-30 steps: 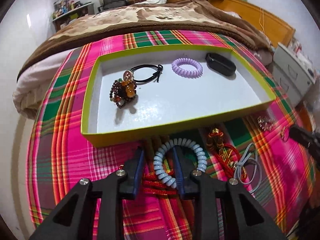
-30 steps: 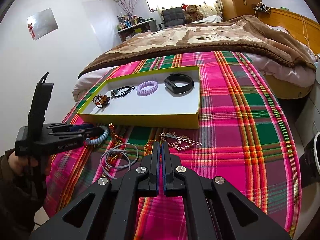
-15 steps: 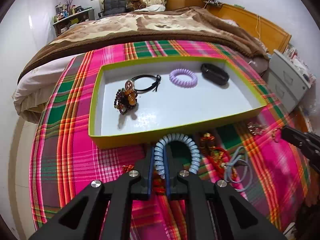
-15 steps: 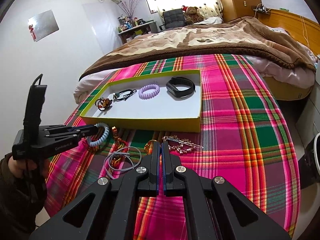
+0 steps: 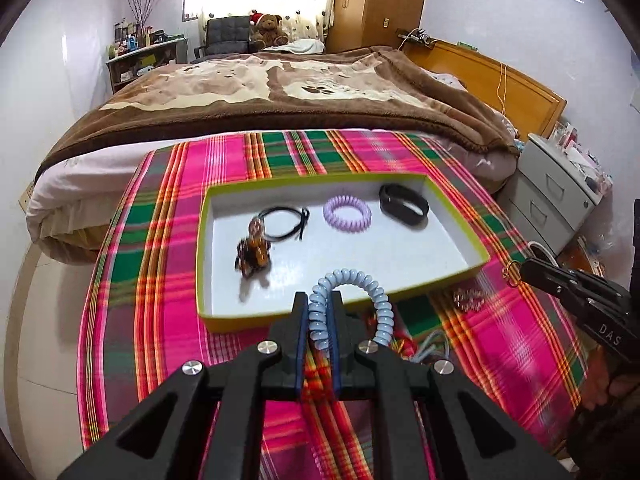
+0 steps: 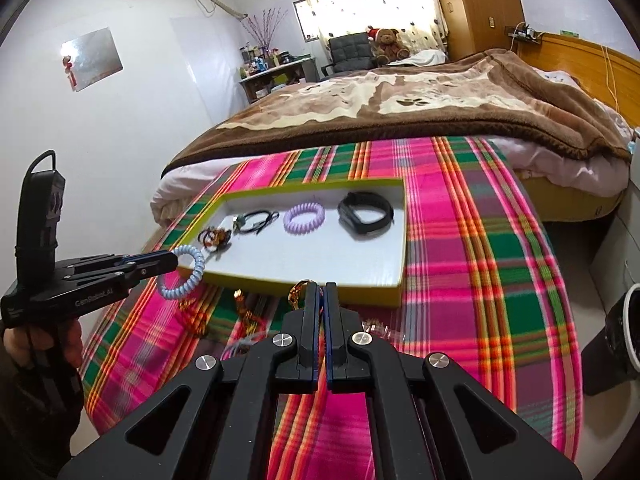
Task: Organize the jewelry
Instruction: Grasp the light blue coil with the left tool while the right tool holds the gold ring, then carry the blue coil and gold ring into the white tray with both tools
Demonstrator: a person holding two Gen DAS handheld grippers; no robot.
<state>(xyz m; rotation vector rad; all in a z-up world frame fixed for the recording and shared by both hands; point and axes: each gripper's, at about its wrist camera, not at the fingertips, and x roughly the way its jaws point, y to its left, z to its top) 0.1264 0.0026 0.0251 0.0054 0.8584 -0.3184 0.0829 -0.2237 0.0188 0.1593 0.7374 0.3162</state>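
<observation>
— Left wrist view, nearest first: what does the left gripper (image 5: 318, 328) hold?
— A pale blue coil bracelet (image 5: 362, 302), pinched between its fingers, lifted above the plaid cloth (image 5: 160, 280) by the near rim of the tray (image 5: 256, 320).
— And the right gripper (image 6: 320, 316)?
— Closed on a small gold ring (image 6: 298, 292), just short of that tray.
— Farther in?
— A beaded charm (image 5: 254, 254), black cord (image 5: 284, 220), lilac coil (image 5: 347, 213) and black band (image 5: 404, 210) lie in it.
</observation>
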